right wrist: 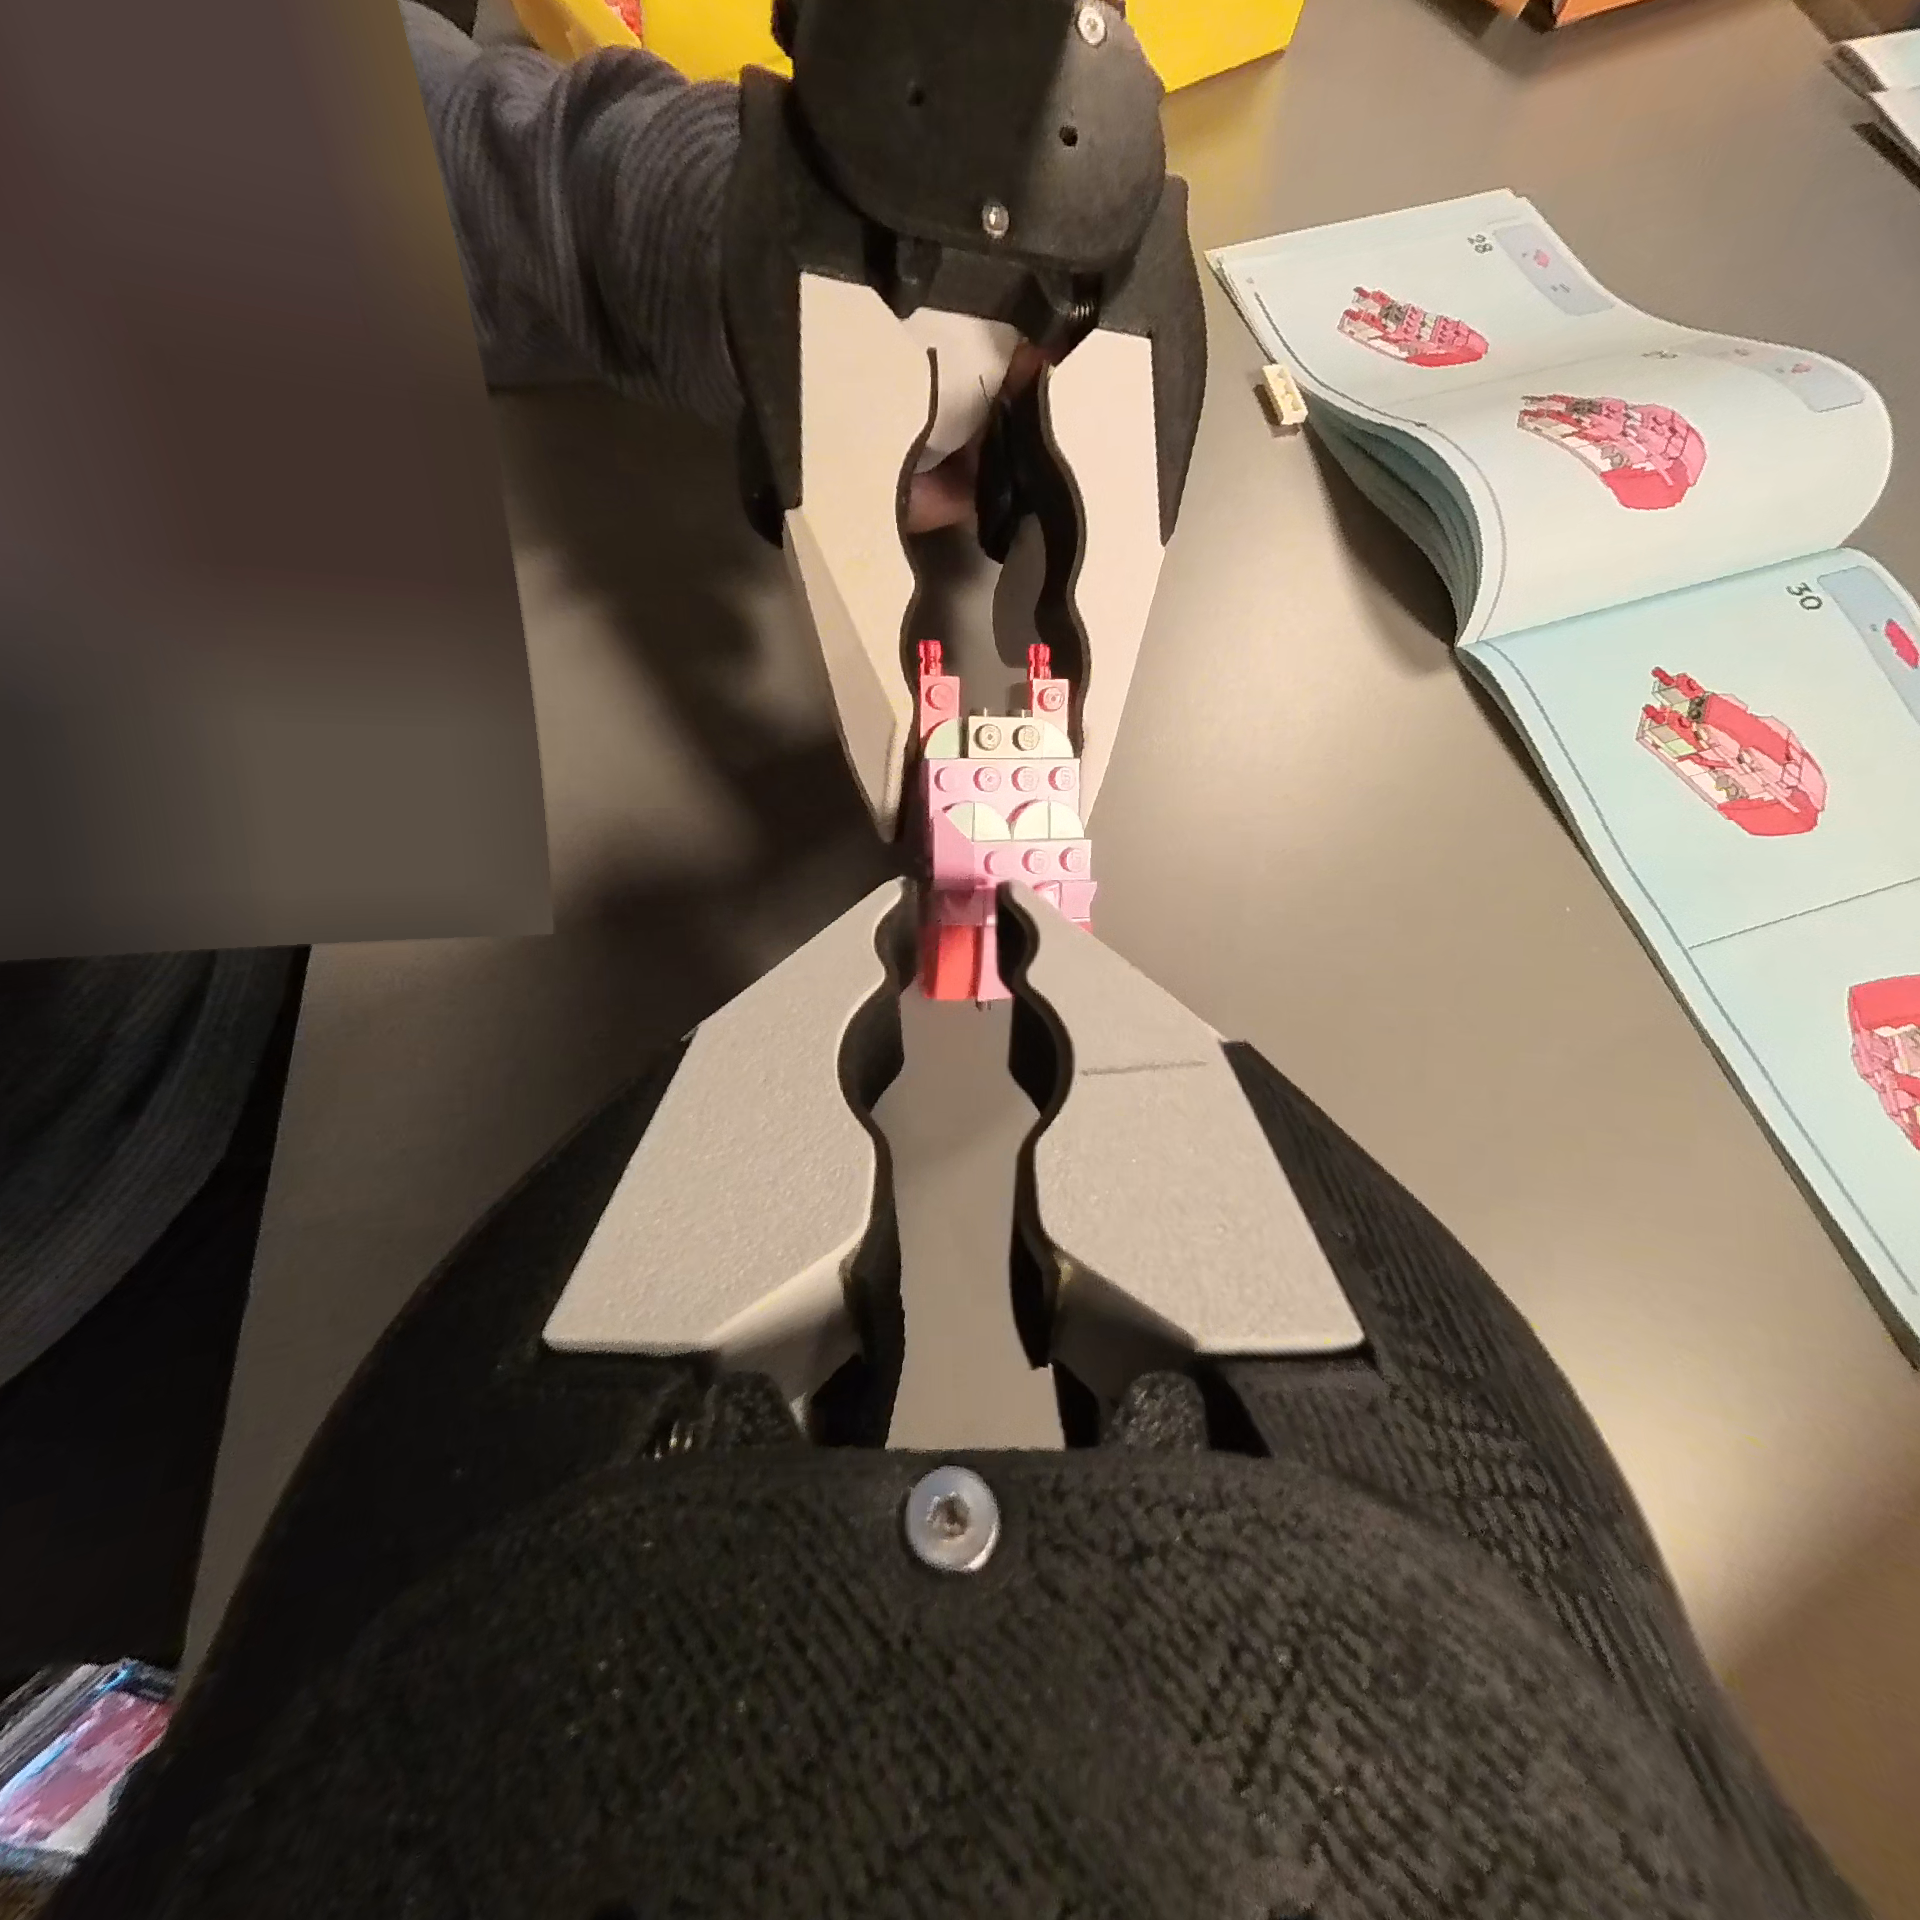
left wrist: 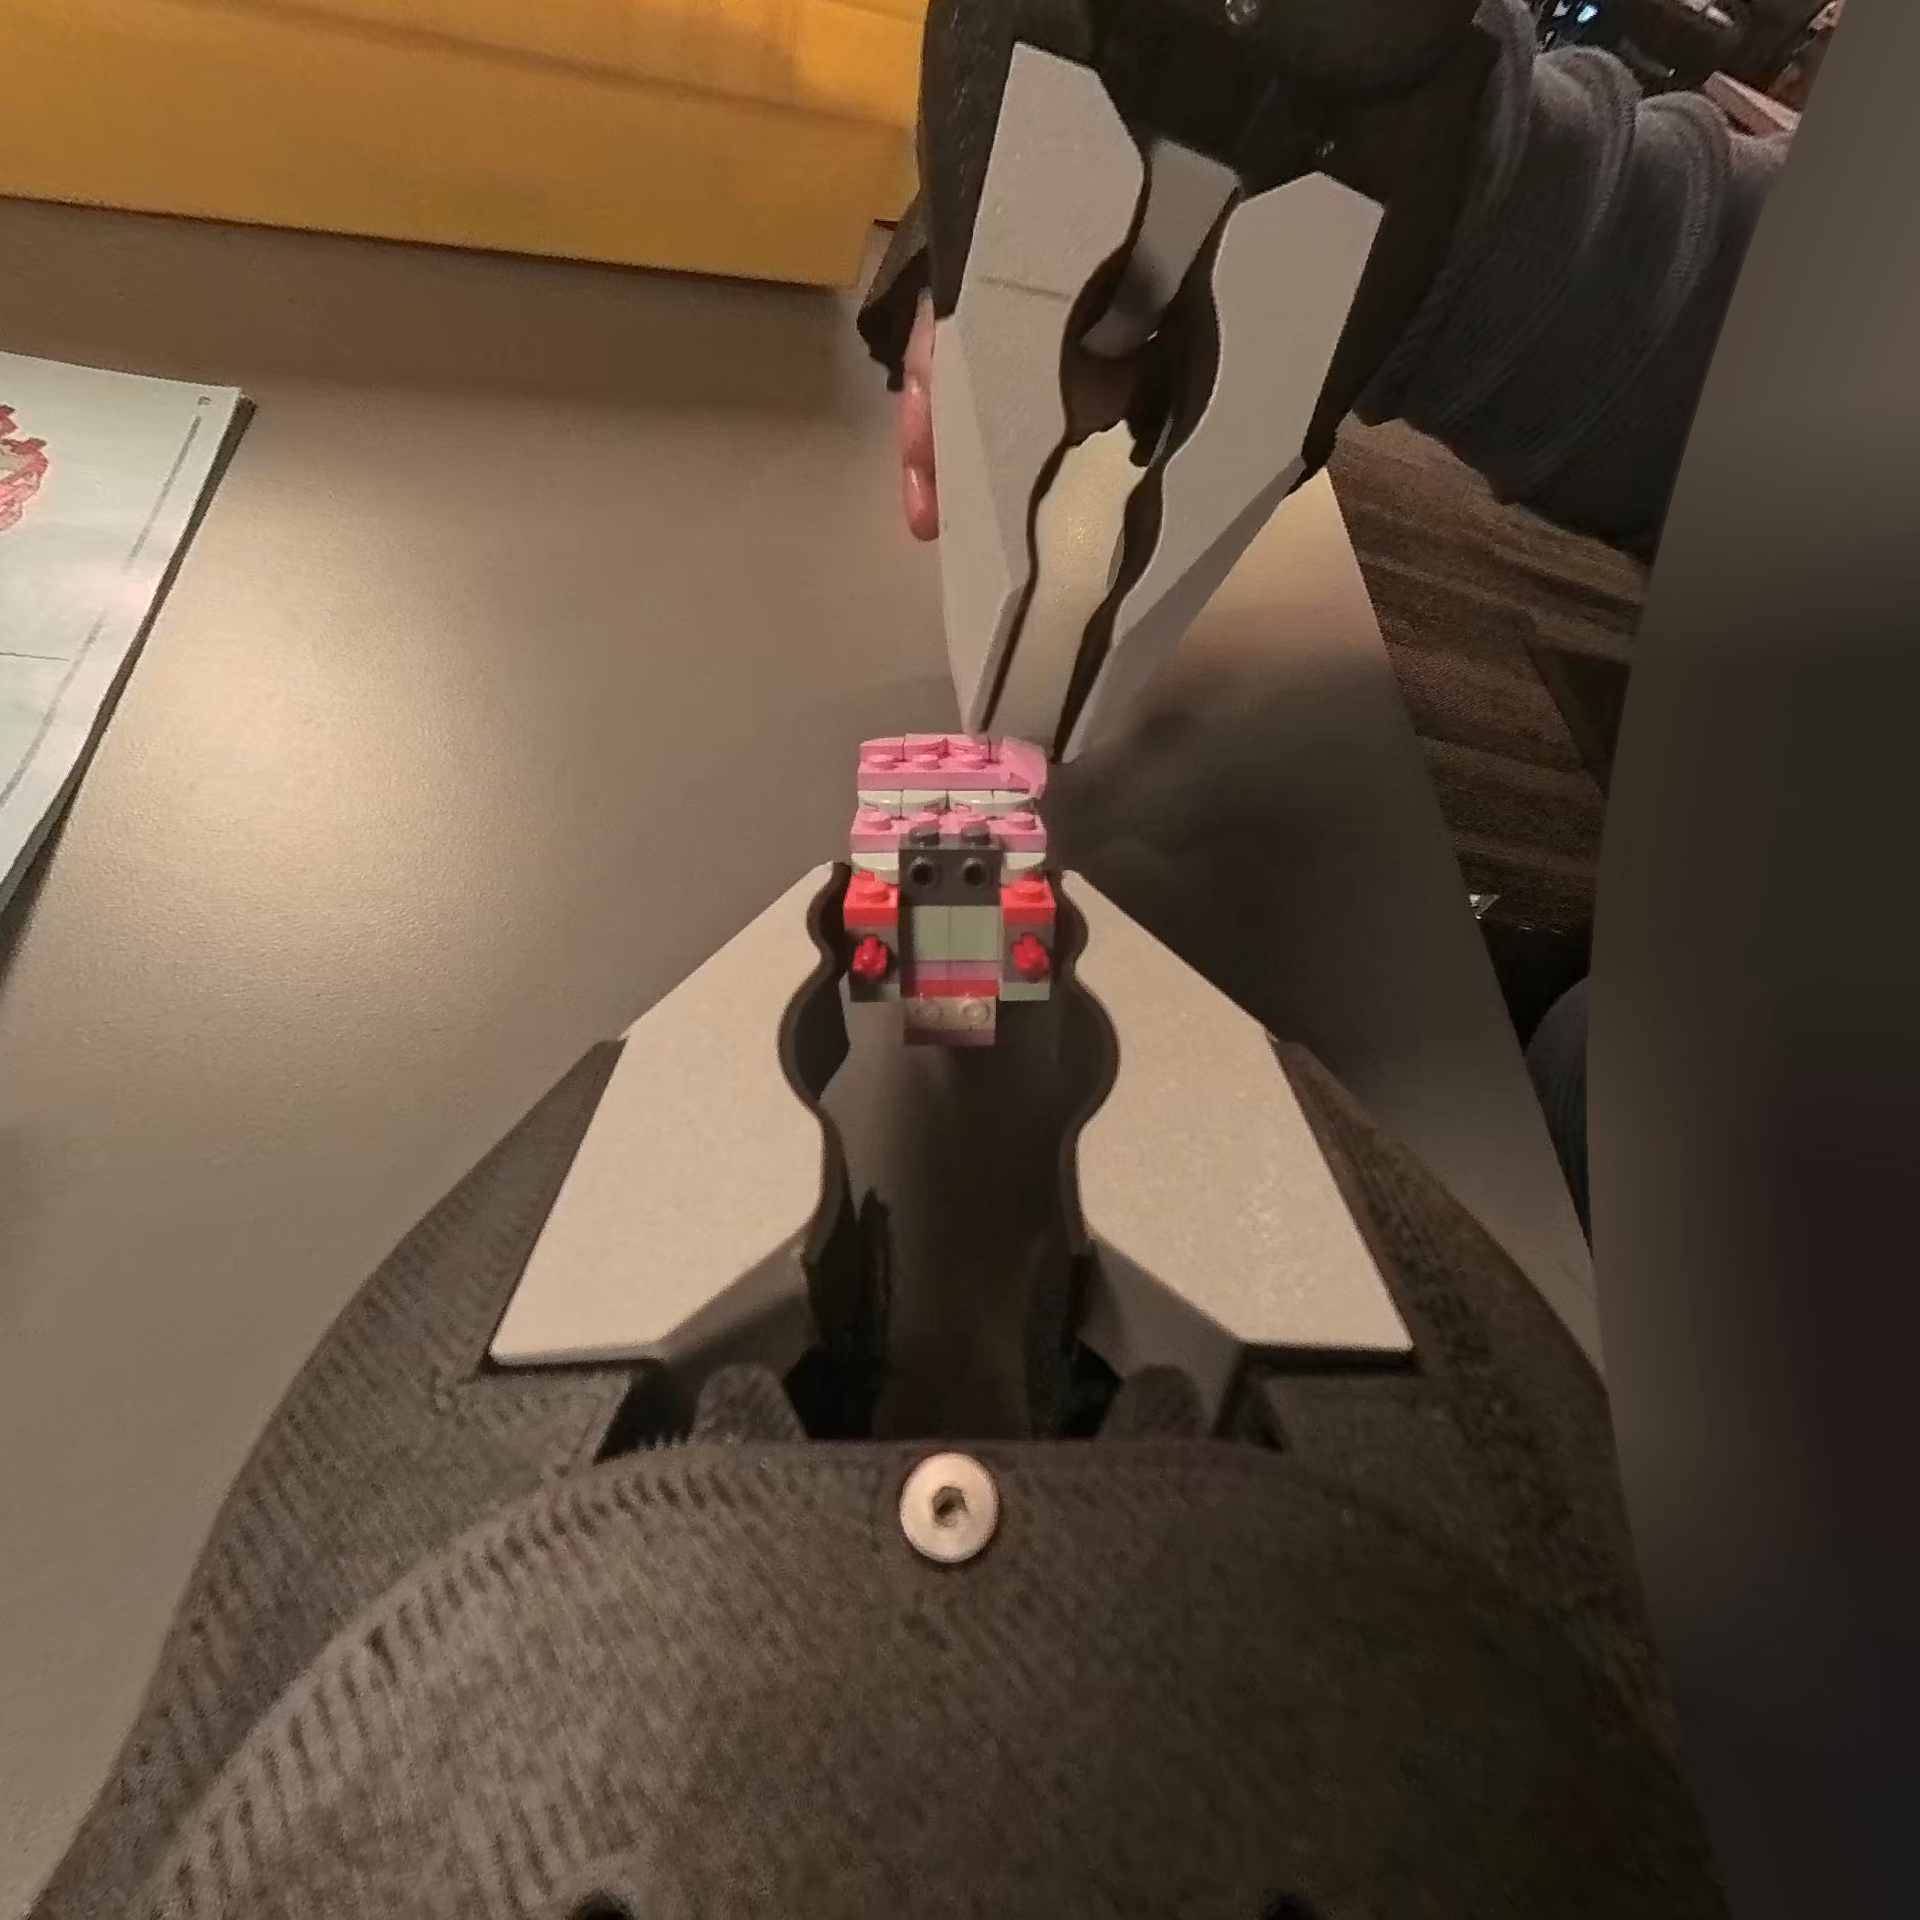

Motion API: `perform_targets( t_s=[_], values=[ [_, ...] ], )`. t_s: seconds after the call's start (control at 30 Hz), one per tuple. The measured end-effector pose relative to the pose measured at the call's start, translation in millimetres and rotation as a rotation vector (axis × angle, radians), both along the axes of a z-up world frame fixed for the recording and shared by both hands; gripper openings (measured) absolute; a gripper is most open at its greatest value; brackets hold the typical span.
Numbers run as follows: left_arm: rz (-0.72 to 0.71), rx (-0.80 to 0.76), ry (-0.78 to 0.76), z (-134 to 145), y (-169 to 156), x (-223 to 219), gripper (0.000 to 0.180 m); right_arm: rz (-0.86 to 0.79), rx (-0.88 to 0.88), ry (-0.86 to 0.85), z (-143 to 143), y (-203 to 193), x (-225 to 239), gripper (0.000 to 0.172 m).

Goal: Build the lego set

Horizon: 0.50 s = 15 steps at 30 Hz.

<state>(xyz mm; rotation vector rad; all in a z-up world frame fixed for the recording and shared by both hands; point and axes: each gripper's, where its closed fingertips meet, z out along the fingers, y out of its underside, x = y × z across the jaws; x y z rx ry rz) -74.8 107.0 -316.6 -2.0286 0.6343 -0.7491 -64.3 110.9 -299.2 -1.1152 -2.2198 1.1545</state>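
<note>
a: between the two tools, at the middle of both views, sits a small brick model [left wrist: 951,894] of pink, red and grey bricks, above the dark table [left wrist: 416,831].

b: and the left gripper [left wrist: 948,935]?

a: its two fingers are clamped on the red and grey end of the model, one on each side, at six o'clock from the pink layers.

b: the right gripper [right wrist: 956,914]?

a: it comes from the opposite side (at twelve o'clock in the left view) and its fingertips [right wrist: 1029,925] are closed on the pink and red end.

b: what lies around?

a: an open instruction booklet [right wrist: 1662,582] at two o'clock in the right view, a small pale piece [right wrist: 1280,395] just beside it, and a yellow box [left wrist: 436,114] at eleven o'clock in the left view.
</note>
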Motion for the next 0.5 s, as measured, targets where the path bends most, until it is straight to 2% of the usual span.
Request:
perform_targets(
  t_s=[0.07, 0.2, 0.37, 0.47, 0.5],
  values=[
    [0.004, 0.001, -0.001, 0, 0, 0, 0.036, -0.014, 0.004, 0.014, 2, 2, 0, 0.019],
    [0.035, 0.005, -0.013, 2, 3, -4, 0.036, -0.096, 0.072, 0.106, 10, 8, -5, 0.047],
    [0.106, 0.018, -0.061, 8, 10, -13, 0.036, -0.235, 0.424, 0.341, 15, 14, -18, 0.071],
    [0.158, 0.016, -0.102, 11, 14, -20, 0.036, -0.285, 0.661, 0.408, 10, 16, -24, 0.085],
    [0.170, 0.011, -0.118, 12, 15, -22, 0.036, -0.290, 0.716, 0.421, 7, 14, -27, 0.086]
  ],
)
